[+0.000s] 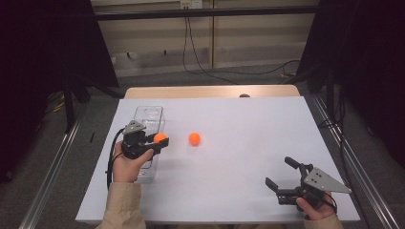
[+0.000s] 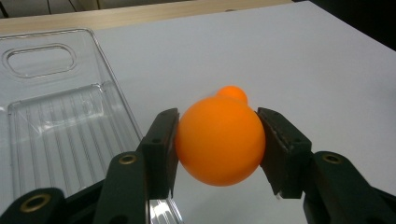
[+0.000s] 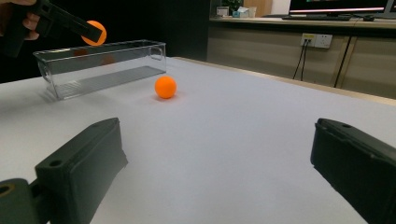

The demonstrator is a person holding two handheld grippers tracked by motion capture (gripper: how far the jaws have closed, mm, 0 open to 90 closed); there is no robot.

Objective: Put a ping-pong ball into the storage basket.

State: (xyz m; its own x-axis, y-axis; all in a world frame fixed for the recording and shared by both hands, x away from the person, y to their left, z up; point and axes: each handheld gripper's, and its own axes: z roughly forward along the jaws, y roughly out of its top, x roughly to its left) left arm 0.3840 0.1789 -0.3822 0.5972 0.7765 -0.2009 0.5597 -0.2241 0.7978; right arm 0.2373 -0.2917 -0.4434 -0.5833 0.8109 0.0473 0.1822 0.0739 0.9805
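Smooth orange ball (image 2: 219, 140) clenched in left gripper (image 1: 154, 141) beside ribbed clear plastic tray (image 2: 56, 121); right gripper (image 1: 282, 179) agape, low.

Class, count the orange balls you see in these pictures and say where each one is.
2. One orange ball is clamped in the left hand-held gripper beside the clear tray; the other ball lies on the white table.

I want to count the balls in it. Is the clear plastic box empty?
Empty. The clear plastic box shows only its ribbed floor; one orange ball is clamped in the left gripper, the other orange ball lies on the white table.
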